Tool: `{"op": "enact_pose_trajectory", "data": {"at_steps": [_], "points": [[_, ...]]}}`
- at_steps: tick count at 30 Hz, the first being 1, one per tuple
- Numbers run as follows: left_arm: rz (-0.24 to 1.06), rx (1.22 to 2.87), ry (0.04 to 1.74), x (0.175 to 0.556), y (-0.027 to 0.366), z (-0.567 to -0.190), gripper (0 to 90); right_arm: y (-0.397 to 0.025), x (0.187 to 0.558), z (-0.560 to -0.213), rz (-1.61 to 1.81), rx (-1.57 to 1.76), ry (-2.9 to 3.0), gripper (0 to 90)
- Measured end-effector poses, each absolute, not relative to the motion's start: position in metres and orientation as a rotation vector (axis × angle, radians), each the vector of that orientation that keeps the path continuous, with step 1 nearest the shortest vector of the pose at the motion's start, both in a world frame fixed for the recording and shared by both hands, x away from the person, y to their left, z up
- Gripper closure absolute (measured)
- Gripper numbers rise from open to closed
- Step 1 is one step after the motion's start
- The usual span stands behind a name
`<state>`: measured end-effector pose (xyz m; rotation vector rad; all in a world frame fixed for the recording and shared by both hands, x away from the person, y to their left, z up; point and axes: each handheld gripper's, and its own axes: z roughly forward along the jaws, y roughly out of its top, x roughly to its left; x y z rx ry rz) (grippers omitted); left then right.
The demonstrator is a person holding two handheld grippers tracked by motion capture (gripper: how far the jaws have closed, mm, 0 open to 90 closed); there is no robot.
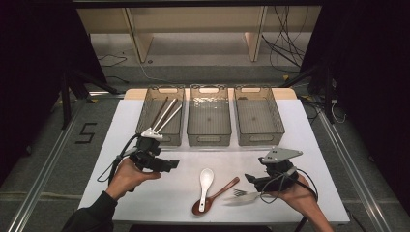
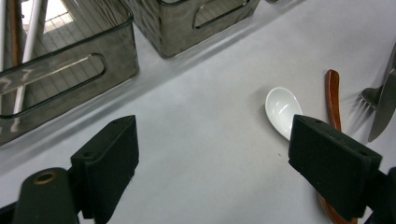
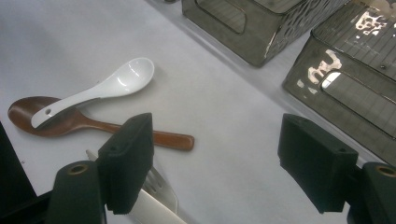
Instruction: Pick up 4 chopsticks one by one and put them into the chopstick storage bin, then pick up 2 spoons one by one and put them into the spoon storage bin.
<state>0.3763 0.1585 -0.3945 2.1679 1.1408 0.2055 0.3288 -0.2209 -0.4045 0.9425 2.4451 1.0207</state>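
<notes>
White table (image 1: 145,193) | 3 bins (image 1: 209,116) | 2 spoons (image 1: 206,180) | 1 fork (image 1: 241,193) | both tongs (image 1: 170,164) (image 1: 249,179) apart, empty

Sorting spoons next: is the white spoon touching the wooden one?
Touching: in the right gripper view, the white spoon lies with its handle across the wooden spoon's bowl.

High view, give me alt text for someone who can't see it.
A person holds the left gripper and right gripper, both open, over a white table near a white spoon, wooden spoon and fork. Behind stand three bins; the left bin holds chopsticks.
</notes>
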Motion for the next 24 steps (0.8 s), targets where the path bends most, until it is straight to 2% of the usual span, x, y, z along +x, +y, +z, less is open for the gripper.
{"op": "enact_pose_trajectory", "data": {"at_steps": [24], "points": [[0.133, 2.256, 1.142, 0.368, 0.120, -0.416, 15.5, -0.222, 0.329, -0.405, 1.017, 0.950, 2.442, 27.9]]}}
